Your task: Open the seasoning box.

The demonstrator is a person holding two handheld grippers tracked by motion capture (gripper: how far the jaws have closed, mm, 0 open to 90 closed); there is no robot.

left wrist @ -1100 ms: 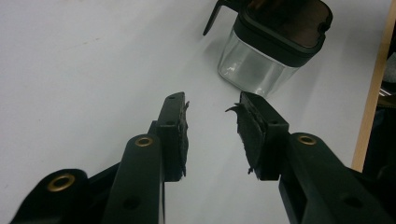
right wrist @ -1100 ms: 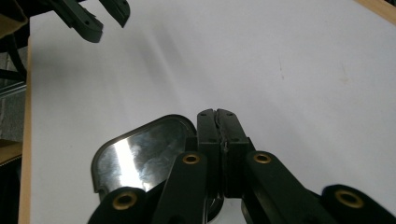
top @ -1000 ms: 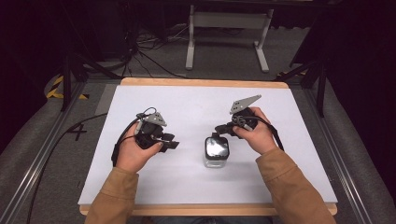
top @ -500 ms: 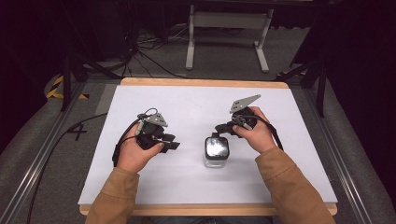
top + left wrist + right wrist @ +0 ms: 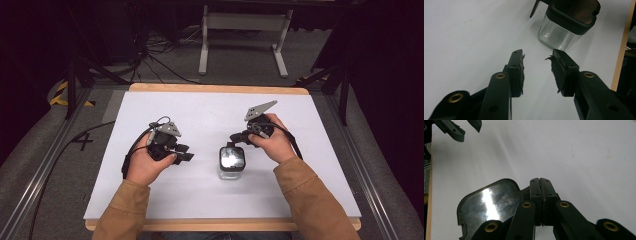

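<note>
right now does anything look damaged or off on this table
Yes: the left hand-held gripper has frayed pads, their black lining torn and ragged at the tips. The clear container stands upright on the white table, its lid on, with nothing spilled.

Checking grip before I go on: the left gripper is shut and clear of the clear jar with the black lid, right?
Not quite: the left gripper is open, its jaws apart in the left gripper view. It is indeed clear of the jar.
</note>
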